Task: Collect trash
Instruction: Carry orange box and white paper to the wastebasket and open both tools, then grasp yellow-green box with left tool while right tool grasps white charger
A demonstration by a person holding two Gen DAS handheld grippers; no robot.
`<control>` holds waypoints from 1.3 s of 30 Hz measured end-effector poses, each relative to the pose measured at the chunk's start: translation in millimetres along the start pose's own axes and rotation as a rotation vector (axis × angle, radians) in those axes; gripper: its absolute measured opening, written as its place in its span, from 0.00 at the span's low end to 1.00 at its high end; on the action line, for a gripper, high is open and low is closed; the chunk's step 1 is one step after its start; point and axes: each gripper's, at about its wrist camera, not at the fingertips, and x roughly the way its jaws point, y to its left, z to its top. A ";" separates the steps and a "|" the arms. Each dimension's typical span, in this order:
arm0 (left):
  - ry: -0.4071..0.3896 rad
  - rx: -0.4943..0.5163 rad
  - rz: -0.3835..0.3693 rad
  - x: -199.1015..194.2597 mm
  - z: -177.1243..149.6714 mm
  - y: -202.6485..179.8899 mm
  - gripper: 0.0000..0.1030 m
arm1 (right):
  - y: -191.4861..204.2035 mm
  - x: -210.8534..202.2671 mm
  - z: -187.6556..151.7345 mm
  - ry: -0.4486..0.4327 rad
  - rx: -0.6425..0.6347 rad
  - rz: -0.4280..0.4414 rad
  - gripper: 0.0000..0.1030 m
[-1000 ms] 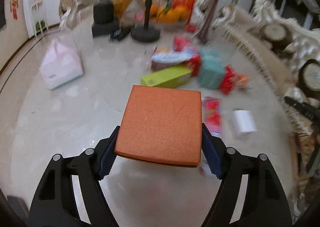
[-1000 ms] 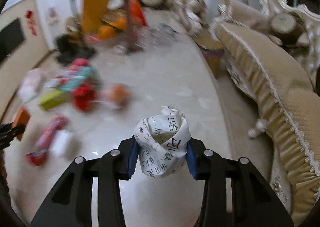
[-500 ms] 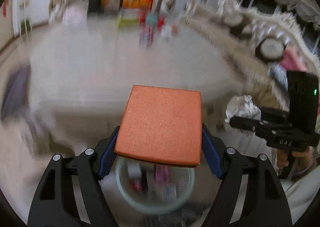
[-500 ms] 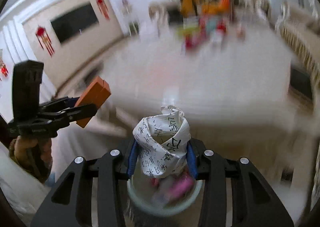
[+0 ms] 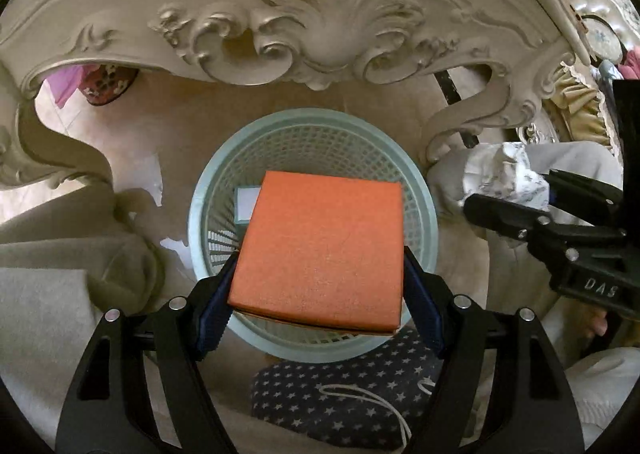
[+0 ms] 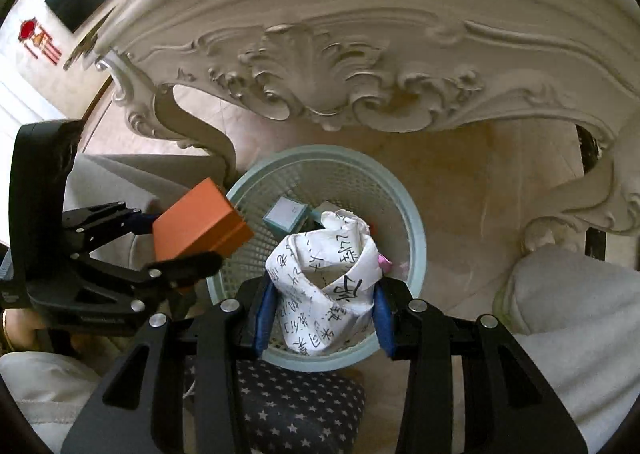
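My left gripper [image 5: 320, 294] is shut on an orange box [image 5: 320, 246] and holds it right above a pale green mesh waste basket [image 5: 312, 125] on the floor. My right gripper [image 6: 322, 306] is shut on a crumpled ball of paper with black writing [image 6: 324, 278], held over the near rim of the same basket [image 6: 320, 161]. A small teal box [image 6: 286, 215] and other trash lie in the basket. The left gripper with the orange box [image 6: 200, 225] shows at the left of the right wrist view. The right gripper with the paper [image 5: 504, 173] shows at the right of the left wrist view.
An ornate carved cream table apron [image 5: 300, 21] and its curved legs [image 6: 192, 125] arch over the basket. A dark star-patterned slipper [image 5: 340, 402] lies just before the basket. The person's grey-trousered knees [image 6: 572, 294] flank it.
Both grippers swung from the tabletop view down below the table edge and now hang over the basket. Each still holds its item.
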 end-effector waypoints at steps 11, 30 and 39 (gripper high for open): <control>-0.042 -0.005 0.063 -0.5 -2.5 6.2 0.88 | 2.2 3.3 -1.0 -0.027 -0.069 -0.063 0.66; -0.529 0.195 0.021 -197.6 120.2 7.7 0.90 | -37.5 -148.1 153.2 -0.573 0.002 -0.220 0.70; -0.547 0.328 0.220 -162.6 320.1 33.5 0.90 | -71.2 -85.7 275.2 -0.472 0.064 -0.287 0.70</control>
